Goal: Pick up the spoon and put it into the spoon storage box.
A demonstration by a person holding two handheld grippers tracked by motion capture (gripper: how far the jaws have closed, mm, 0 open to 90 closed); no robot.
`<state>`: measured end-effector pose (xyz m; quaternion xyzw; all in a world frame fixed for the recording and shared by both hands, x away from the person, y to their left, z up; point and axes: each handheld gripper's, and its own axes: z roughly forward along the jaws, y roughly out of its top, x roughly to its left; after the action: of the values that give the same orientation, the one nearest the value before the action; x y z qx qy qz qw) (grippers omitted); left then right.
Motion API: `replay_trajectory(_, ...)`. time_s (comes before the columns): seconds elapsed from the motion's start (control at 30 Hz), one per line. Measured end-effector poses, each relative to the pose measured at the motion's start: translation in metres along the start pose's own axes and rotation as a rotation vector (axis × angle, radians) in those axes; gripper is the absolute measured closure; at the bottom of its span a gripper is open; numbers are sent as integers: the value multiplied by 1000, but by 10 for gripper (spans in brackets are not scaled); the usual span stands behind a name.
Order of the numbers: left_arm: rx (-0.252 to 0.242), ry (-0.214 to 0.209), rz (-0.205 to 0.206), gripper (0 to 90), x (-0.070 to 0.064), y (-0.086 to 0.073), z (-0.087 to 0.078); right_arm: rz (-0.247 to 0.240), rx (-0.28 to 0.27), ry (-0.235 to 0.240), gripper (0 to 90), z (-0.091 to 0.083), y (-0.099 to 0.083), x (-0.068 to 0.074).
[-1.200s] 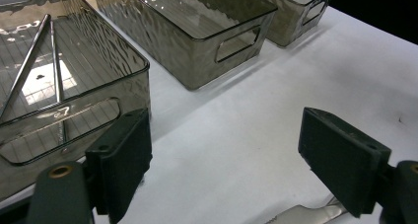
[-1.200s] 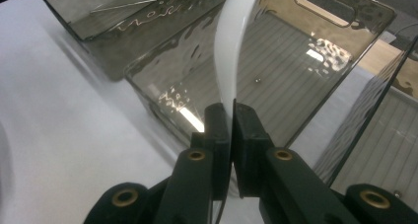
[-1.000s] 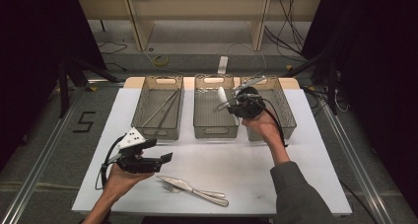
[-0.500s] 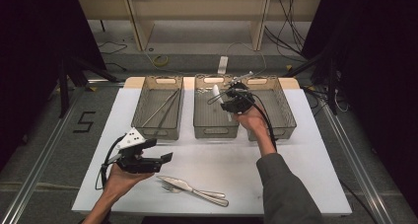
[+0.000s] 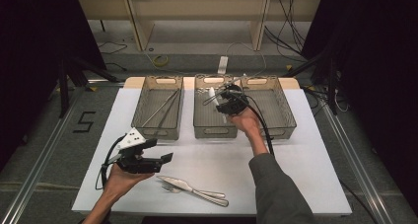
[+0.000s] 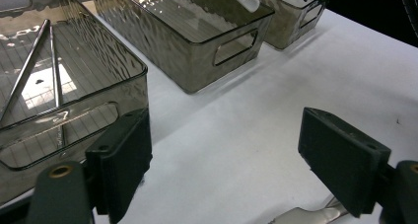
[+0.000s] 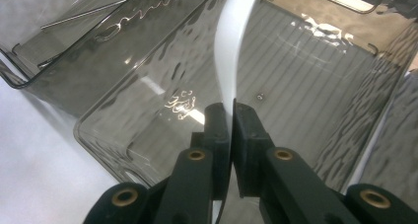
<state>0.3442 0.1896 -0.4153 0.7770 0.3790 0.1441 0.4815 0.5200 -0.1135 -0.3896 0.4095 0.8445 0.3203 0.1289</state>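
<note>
My right gripper (image 5: 223, 101) hangs over the middle smoky bin (image 5: 213, 131), shut on a white flat utensil (image 5: 213, 94). In the right gripper view the jaws (image 7: 230, 110) pinch the white utensil (image 7: 231, 51) by its lower end, and its blade rises above the middle bin's (image 7: 148, 86) ribbed floor. My left gripper (image 5: 158, 151) is held low over the table's front left, open, with nothing between its jaws. A metal fork and knife (image 5: 192, 188) lie crossed just right of it. The fork's tip (image 6: 310, 215) shows by the left gripper (image 6: 229, 150).
Three smoky plastic bins stand side by side at the back of the white table (image 5: 305, 169). The left bin (image 5: 157, 132) holds two thin metal rods (image 5: 162, 108); the right bin (image 5: 283, 110) sits beside the right hand. Cables trail from both grippers.
The right gripper has carried the white utensil leftward, from beside the right bin to above the middle bin. The left gripper has stayed where it was.
</note>
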Motion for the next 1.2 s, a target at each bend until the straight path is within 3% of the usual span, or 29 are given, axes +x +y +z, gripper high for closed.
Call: replay_trajectory(1.2,1,0,3,199,0,0,-1,22,39,-26,862,20,-5,5)
